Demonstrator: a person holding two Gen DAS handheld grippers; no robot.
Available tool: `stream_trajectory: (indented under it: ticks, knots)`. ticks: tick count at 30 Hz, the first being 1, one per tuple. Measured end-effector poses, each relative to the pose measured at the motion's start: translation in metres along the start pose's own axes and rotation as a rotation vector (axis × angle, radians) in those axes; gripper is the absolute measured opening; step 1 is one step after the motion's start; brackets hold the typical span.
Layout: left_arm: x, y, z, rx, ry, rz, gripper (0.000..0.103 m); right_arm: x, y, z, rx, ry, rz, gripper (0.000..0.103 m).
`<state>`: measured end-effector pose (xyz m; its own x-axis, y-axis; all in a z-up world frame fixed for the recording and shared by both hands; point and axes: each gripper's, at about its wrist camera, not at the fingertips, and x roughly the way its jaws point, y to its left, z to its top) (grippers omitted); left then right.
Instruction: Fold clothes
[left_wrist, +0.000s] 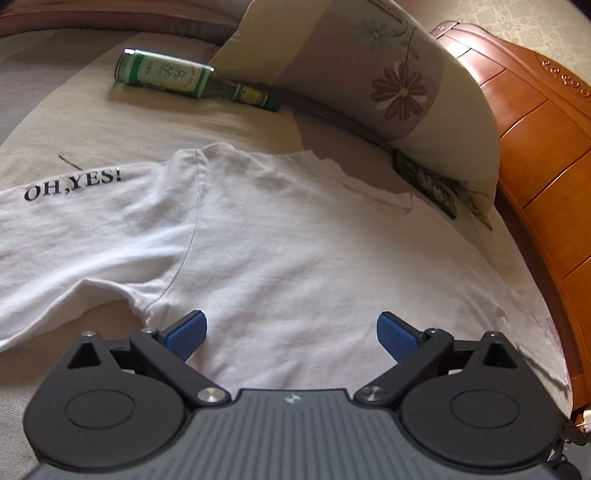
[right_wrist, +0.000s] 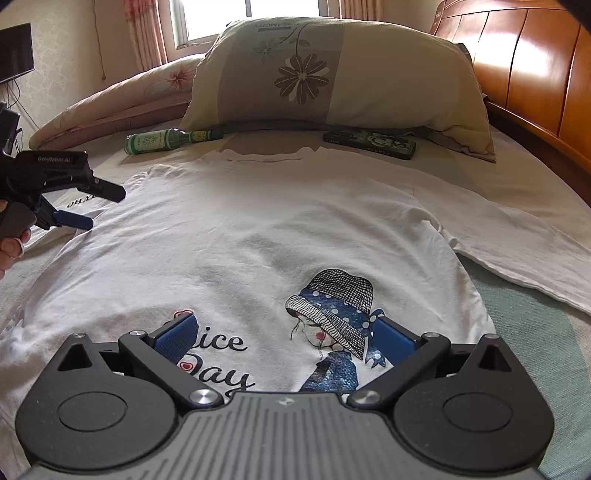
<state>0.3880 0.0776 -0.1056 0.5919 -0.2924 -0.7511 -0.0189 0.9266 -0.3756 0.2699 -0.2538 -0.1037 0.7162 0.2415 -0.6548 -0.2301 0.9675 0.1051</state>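
A white long-sleeved shirt (right_wrist: 266, 229) lies spread flat on the bed, printed with a girl in a hat and the words "Nice Day". One sleeve (left_wrist: 74, 206) carries the text "OH,YES!". My left gripper (left_wrist: 291, 332) hovers open just above the shirt near that sleeve's armpit, nothing between its blue pads (left_wrist: 186, 334). It also shows at the left edge of the right wrist view, the left gripper (right_wrist: 79, 210) held by a hand. My right gripper (right_wrist: 286, 332) is open over the printed chest, holding nothing.
A green glass bottle (right_wrist: 162, 140) lies on the bed beyond the collar. A flowered pillow (right_wrist: 332, 81) leans on the wooden headboard (right_wrist: 535, 74), with a dark phone case (right_wrist: 369, 144) before it. A folded quilt (right_wrist: 122, 103) lies at the far left.
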Motion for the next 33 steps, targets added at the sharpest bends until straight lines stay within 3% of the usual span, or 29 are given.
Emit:
stream_trajectory:
  ticks: [3,6,7,9,12,15,16,20,25,30,33]
  knots:
    - [-0.016,0.006,-0.023,0.092,-0.028,0.054,0.098,-0.003,-0.003,-0.001,0.013,-0.004,0.005,0.103]
    - [-0.035,0.007,-0.035,0.147,0.004,0.204,0.097,-0.007,-0.007,-0.001,0.025,-0.014,0.009,0.103]
    - [-0.042,0.004,-0.039,0.173,0.001,0.221,0.097,-0.008,-0.008,-0.001,0.030,-0.018,0.011,0.103]
    - [-0.060,-0.010,-0.045,0.231,-0.033,0.178,0.097,-0.010,-0.010,0.000,0.040,-0.023,0.015,0.103]
    - [-0.074,-0.040,-0.056,0.297,-0.068,0.032,0.098,-0.009,-0.012,0.000,0.051,-0.023,0.012,0.103]
    - [-0.058,-0.058,-0.072,0.293,0.008,-0.101,0.098,-0.009,-0.015,-0.002,0.068,-0.020,0.012,0.103]
    - [-0.053,-0.058,-0.078,0.276,0.028,-0.108,0.098,-0.010,-0.017,-0.002,0.075,-0.020,0.014,0.103]
    - [-0.059,-0.028,-0.098,0.169,-0.014,-0.062,0.098,-0.012,-0.023,-0.005,0.104,-0.019,0.023,0.103]
    - [-0.081,-0.010,-0.098,0.132,-0.062,0.107,0.097,-0.015,-0.032,-0.007,0.140,-0.018,0.033,0.103]
    - [-0.081,-0.047,-0.086,0.259,-0.107,0.027,0.099,-0.013,-0.017,-0.011,0.085,-0.005,0.061,0.103]
    - [-0.054,-0.074,-0.083,0.408,-0.102,0.107,0.099,-0.008,-0.003,-0.015,0.022,0.007,0.050,0.103]
